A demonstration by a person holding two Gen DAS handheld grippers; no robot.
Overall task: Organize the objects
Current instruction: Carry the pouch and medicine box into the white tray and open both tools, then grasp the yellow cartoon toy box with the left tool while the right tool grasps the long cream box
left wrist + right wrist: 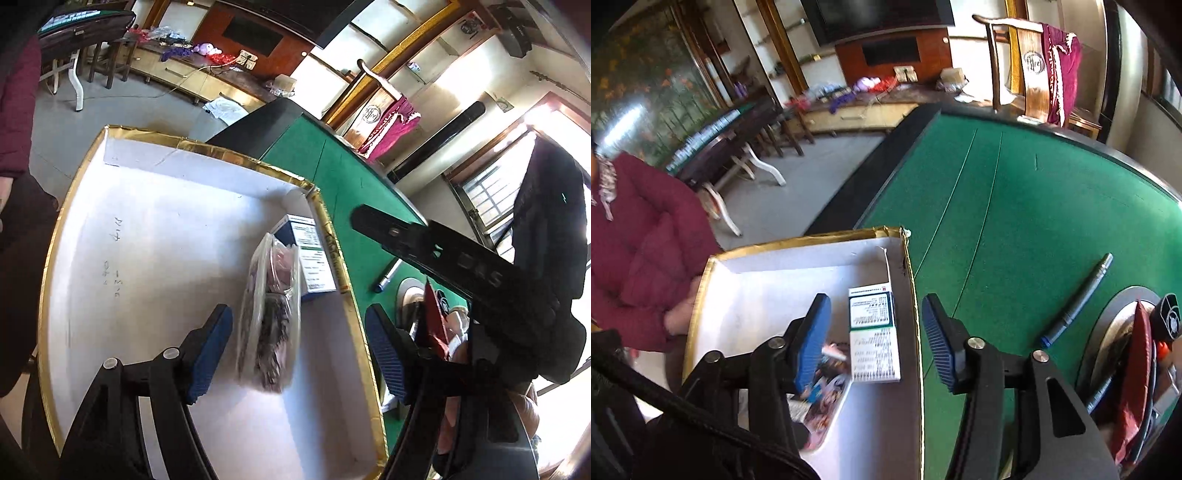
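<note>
My left claw [299, 354] gapes empty over the bag [269, 321] in the box [354, 314]; my right claw [875, 339] straddles its gold rim (green desk [1015, 206] beyond lies bare), also empty.

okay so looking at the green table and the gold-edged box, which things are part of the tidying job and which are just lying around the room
Part of the job: gold-edged box, plastic packet and medicine carton inside it, pen on the green table.

Just lying about: wooden chair with magenta cloth, purple plush toy.
</note>
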